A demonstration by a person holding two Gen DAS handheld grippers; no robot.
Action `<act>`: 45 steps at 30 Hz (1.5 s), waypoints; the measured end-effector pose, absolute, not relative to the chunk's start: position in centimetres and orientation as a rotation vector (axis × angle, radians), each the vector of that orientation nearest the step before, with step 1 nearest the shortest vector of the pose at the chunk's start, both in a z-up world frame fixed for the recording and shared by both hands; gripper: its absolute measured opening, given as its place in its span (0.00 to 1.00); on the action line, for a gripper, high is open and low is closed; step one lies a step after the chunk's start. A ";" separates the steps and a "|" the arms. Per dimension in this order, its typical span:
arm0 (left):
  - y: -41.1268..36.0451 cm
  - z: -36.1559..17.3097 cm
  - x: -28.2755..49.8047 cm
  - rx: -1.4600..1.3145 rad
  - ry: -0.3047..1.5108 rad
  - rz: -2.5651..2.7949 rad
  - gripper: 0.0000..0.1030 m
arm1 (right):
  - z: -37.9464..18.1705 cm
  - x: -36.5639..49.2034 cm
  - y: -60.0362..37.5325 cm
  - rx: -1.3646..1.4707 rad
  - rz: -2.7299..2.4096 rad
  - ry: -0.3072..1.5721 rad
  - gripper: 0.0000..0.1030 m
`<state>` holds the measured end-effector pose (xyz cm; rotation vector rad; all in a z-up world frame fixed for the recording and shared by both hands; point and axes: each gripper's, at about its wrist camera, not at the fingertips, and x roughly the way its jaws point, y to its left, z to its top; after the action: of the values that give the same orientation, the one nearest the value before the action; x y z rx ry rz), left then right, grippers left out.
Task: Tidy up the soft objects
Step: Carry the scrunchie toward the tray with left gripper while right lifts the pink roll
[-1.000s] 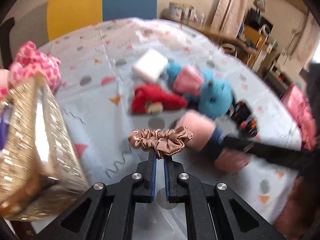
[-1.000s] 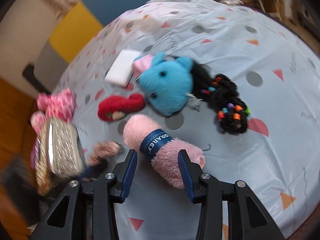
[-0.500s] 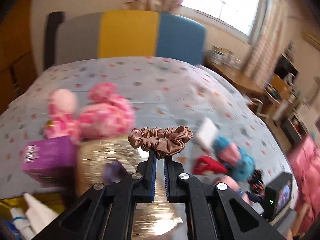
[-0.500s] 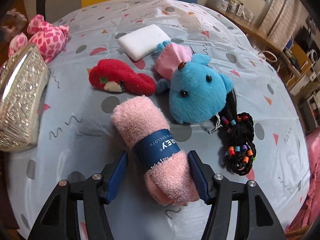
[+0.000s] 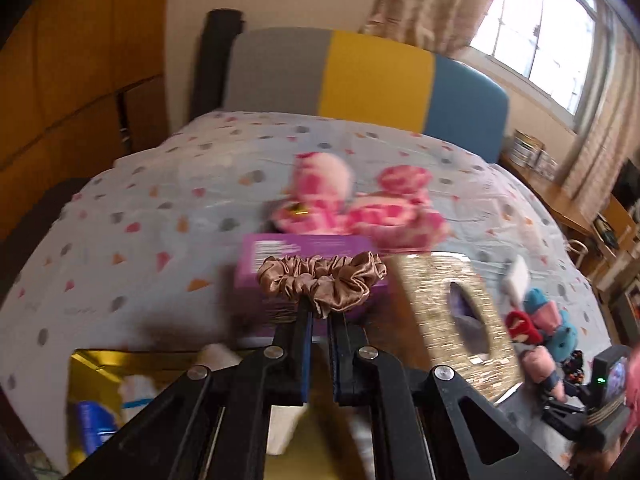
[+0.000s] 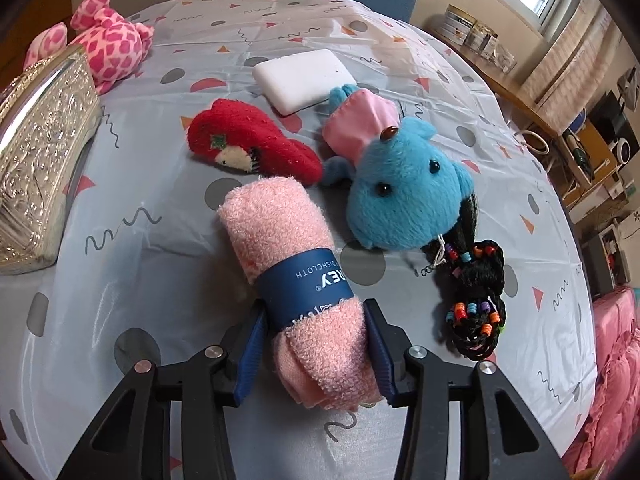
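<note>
My left gripper point(image 5: 318, 316) is shut on a tan satin scrunchie point(image 5: 322, 280) and holds it in the air above a yellow bin point(image 5: 96, 364) at the table's near left edge. My right gripper point(image 6: 316, 328) has its jaws around a rolled pink dishcloth point(image 6: 288, 256) with a blue band, lying on the table; the pads touch its sides. A red plush point(image 6: 252, 146), a blue plush point(image 6: 400, 196), a white sponge point(image 6: 306, 78) and a black beaded hair tie point(image 6: 478, 304) lie beyond. A pink spotted plush point(image 6: 108, 48) lies far left.
A gold glittery box point(image 6: 40, 160) stands at the table's left; it also shows in the left wrist view point(image 5: 452, 320). A purple box point(image 5: 304, 264) sits behind the scrunchie. The yellow bin holds bottles and packets. A chair point(image 5: 360, 76) stands behind the table.
My left gripper has swung left with the scrunchie, from over the table's middle to above the yellow bin. My right gripper has moved in around the pink dishcloth and narrowed on it.
</note>
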<state>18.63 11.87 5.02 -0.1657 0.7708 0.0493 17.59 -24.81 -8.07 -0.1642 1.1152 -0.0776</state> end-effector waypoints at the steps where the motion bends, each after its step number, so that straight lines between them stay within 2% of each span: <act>1: 12.8 4.9 18.3 -0.171 0.772 0.069 0.07 | -8.1 17.5 -24.8 -0.165 -0.079 1.115 0.46; 13: 17.8 4.4 11.0 -0.150 0.722 0.162 0.07 | -8.1 17.1 -24.4 -0.191 -0.091 1.101 0.46; 27: 20.5 3.1 4.4 -0.147 0.711 0.213 0.07 | -7.8 17.1 -24.2 -0.200 -0.088 1.087 0.36; 36: 21.0 2.5 1.5 -0.129 0.690 0.243 0.07 | -4.7 18.1 -24.5 0.060 -0.030 1.056 0.34; 45: 20.5 2.0 0.2 -0.147 0.684 0.234 0.07 | -1.3 20.9 -20.2 0.051 -0.003 1.003 0.34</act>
<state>0.17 20.47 2.04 -0.1474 0.6845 0.2341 20.94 -20.21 -1.30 0.0508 1.0025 -0.0026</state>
